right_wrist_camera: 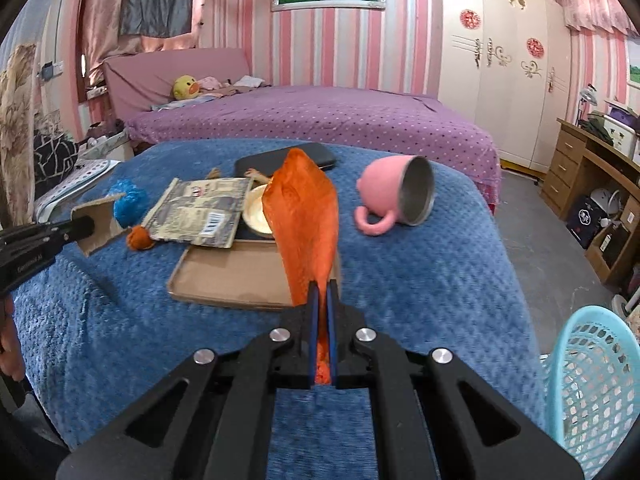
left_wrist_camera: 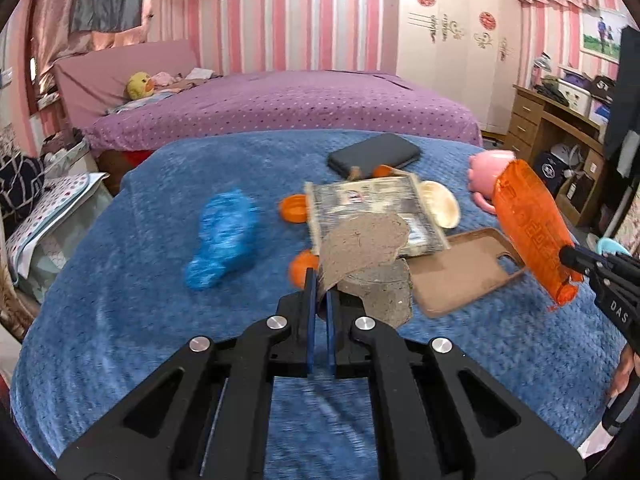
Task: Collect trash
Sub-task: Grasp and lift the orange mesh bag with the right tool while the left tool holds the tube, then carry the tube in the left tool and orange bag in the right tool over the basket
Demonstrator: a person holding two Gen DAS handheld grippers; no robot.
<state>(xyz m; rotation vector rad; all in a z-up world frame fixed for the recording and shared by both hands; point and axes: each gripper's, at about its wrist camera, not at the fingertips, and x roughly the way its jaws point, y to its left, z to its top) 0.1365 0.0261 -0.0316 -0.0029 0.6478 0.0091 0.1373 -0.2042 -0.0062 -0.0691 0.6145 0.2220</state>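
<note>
Your right tool (right_wrist_camera: 320,296) pinches the orange wrapper (right_wrist_camera: 304,216), your left tool (left_wrist_camera: 320,284) the torn cardboard piece (left_wrist_camera: 364,240); the light-blue mesh basket (right_wrist_camera: 592,380) sits lower right, nearer your right hand.

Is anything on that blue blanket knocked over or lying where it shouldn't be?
Yes. The pink mug lies tipped on its side, its metal-lined mouth facing sideways, apart from the rest. Beside it, a printed packet, a small bowl and a brown phone case overlap in a loose pile.
</note>
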